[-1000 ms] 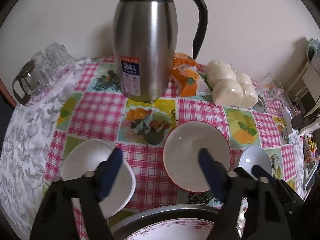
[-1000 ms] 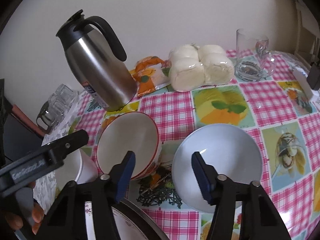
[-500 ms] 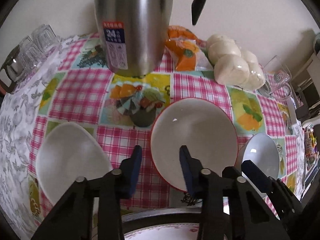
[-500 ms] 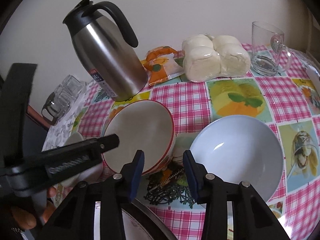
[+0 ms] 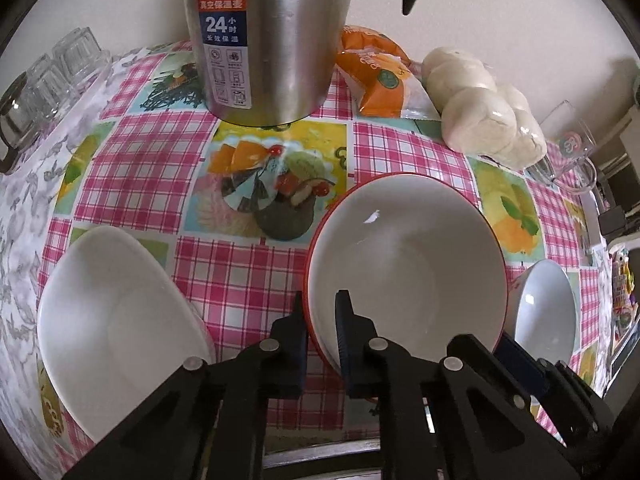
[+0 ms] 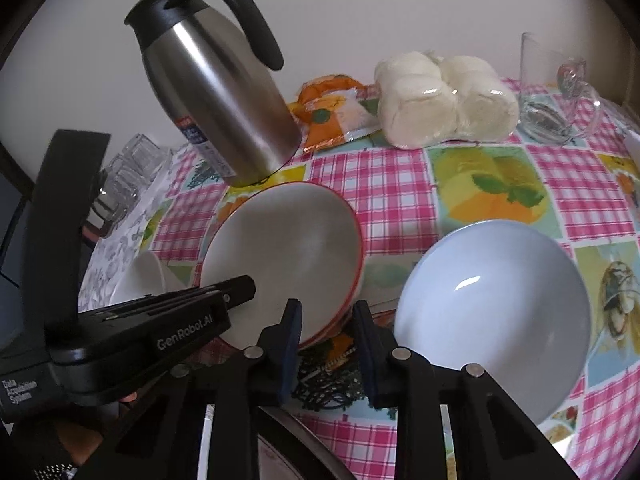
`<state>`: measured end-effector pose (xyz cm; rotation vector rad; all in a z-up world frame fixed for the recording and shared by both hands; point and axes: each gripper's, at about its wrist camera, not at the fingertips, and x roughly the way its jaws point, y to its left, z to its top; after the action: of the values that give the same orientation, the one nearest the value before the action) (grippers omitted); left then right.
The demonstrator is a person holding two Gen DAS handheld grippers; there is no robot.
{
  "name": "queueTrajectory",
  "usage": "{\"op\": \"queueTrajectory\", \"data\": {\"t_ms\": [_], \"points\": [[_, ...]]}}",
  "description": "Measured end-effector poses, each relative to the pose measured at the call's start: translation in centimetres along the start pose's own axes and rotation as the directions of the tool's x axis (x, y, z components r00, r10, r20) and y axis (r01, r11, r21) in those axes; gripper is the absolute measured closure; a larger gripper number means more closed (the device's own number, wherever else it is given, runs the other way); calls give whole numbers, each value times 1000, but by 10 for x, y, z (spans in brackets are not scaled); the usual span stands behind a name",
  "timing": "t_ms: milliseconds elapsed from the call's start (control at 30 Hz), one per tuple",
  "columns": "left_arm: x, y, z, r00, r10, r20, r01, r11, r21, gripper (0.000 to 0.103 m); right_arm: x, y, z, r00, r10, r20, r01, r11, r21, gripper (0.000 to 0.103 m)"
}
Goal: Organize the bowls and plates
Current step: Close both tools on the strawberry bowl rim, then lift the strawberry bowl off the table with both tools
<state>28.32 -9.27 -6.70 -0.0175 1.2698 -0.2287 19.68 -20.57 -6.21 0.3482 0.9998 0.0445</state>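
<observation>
We've got the left gripper (image 5: 320, 312) clamped on the red-rimmed bowl's (image 5: 404, 256) near rim, mid-surface; our right gripper (image 6: 326, 320) fingers are closing, narrow, empty beside the blue bowl (image 6: 492, 312).

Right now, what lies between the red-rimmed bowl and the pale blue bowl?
Only bare tablecloth: the right wrist view shows a clear gap between the red-rimmed bowl and the pale blue bowl, which stand apart.

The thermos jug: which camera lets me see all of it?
The right wrist view. There the steel thermos jug shows whole: black lid, curved handle and base on the checked tablecloth. The left wrist view sits close, so it cuts off the top and shows only the body with its blue label and the handle's tip.
</observation>
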Motion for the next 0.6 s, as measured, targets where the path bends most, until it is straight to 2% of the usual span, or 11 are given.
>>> {"op": "queueTrajectory", "data": {"t_ms": [367,600], "points": [[-5,-2,-7,999,23,45,-25,999,26,90,1,-7,-2,999,46,8,-46,999,8,74],[-24,-4,-10,995,14,98,-17,999,33,89,-9,-8,-1,996,78,39,-78,997,2,74]]}}
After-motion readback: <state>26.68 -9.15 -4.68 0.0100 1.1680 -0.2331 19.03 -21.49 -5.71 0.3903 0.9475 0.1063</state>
